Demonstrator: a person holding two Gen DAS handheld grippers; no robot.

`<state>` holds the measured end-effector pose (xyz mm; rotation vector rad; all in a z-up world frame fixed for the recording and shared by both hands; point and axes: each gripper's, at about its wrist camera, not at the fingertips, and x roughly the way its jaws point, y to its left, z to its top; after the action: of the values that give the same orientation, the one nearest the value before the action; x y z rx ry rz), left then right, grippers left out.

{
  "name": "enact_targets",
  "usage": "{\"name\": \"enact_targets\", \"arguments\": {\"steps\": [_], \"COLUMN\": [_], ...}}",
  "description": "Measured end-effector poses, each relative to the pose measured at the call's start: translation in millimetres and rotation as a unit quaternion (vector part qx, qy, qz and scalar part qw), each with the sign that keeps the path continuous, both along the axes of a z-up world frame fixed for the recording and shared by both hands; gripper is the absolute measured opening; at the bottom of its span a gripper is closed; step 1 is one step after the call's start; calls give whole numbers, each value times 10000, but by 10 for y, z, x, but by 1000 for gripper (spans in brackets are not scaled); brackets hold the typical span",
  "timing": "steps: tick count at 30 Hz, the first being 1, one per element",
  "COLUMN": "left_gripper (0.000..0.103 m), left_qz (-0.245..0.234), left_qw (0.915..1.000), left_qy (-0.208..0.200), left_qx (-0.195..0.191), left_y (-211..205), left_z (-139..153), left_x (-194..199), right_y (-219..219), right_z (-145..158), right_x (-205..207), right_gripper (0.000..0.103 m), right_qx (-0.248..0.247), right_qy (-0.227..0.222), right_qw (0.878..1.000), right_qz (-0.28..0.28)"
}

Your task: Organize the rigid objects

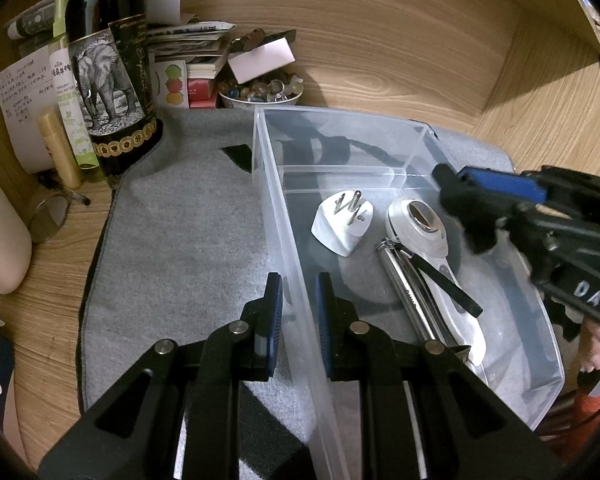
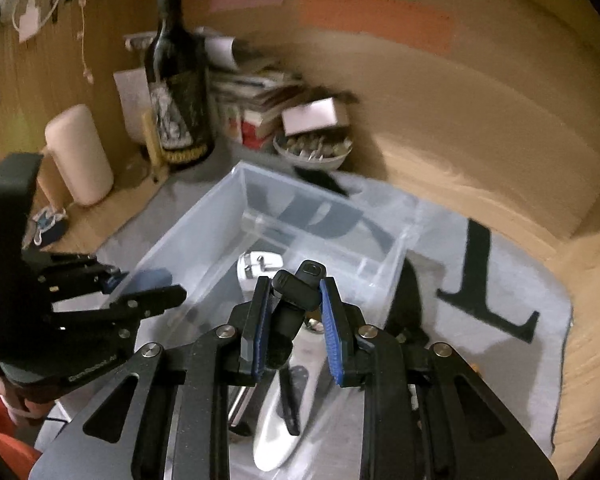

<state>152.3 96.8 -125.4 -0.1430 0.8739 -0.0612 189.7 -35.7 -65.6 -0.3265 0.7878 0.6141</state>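
A clear plastic bin (image 1: pixel 380 168) with thin, glossy walls and an inner divider sits on a fuzzy grey felt mat (image 1: pixel 180 240) laid over a wood-grain desk (image 1: pixel 400 60). The left gripper (image 1: pixel 296 316) straddles the bin's near-left wall: its ribbed blue pads (image 1: pixel 274 312) stand on either side of the wall with a gap visible on each side, so the fingers are apart and not pinching it.

Inside the bin, a glossy white plug adapter (image 1: pixel 342 220) lies on its side with its flat metal prongs pointing up. Beside it lies a long white handheld device (image 1: pixel 420 228) with a round metallic head, and across that rest a smooth chrome cylinder (image 1: pixel 410 292) and a matte black stick (image 1: pixel 448 284).

The right gripper (image 2: pixel 294 312) hovers above the bin, its blue pads closed on a small black plastic object (image 2: pixel 300 284) with rounded corners, folded in two parts; the blur hides what it is.

Beyond the bin's far-left corner stands a dark glass wine bottle (image 1: pixel 108 60) with an elephant label, and behind the bin a white bowl (image 1: pixel 260 94) of small polished stones.
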Motion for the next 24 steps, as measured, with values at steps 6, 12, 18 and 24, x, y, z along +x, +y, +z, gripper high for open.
{"name": "enact_targets", "arguments": {"steps": [6, 12, 18, 24], "left_gripper": [16, 16, 16, 16], "left_qz": [-10, -8, -9, -11], "left_qw": [10000, 10000, 10000, 10000], "left_qy": [0, 1, 2, 1], "left_qx": [-16, -13, -8, -11], "left_y": [1, -1, -1, 0], "left_z": [-9, -10, -10, -10], "left_x": [-5, -4, -5, -6], "right_y": [48, 21, -142, -447], "right_z": [-56, 3, 146, 323], "right_x": [4, -34, -61, -29], "right_gripper": [23, 35, 35, 35], "right_qx": [-63, 12, 172, 234], "right_qy": [169, 63, -119, -415], "right_qw": [9998, 10000, 9995, 9966], "right_qz": [8, -40, -237, -668]}}
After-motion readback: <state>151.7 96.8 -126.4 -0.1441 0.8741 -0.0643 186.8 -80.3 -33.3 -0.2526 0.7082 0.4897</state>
